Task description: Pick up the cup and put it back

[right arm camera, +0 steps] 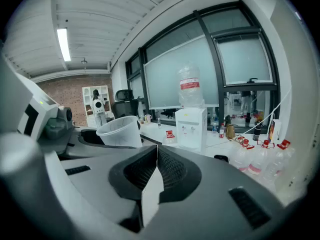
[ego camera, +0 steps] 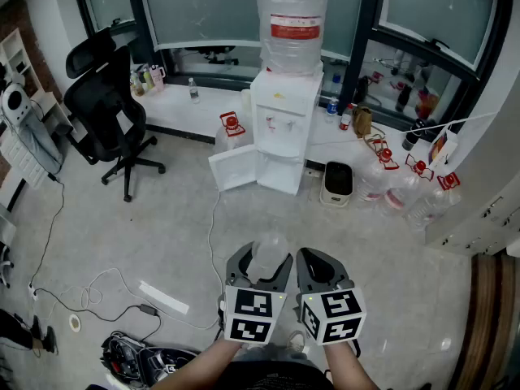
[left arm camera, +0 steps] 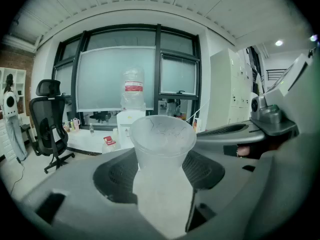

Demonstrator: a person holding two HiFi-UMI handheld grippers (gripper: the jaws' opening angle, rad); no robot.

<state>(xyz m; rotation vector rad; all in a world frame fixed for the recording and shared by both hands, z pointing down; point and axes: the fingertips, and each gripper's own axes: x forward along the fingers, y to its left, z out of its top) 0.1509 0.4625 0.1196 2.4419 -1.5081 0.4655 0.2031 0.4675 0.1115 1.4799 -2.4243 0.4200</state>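
Left tongs [ego camera: 258,271] gripped the frosted plastic cup [left arm camera: 162,143] upright between their jaws, held in the air above the floor [ego camera: 162,234]. Just to the right, the right tongs [ego camera: 318,268] were closed together on nothing. A water dispenser [ego camera: 284,128] stood far ahead.

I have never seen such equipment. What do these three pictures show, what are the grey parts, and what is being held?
There is no robot. A person holds a tool with a two-jaw claw in each hand. The head view comes from a camera on the person's head. It looks down at the floor, a water dispenser and a chair. The other two views come from a camera on each claw, looking along its grey jaws. The left claw is shut on an upright cup. The right claw is shut and holds nothing. The cubes with black squares are parts of the tools.
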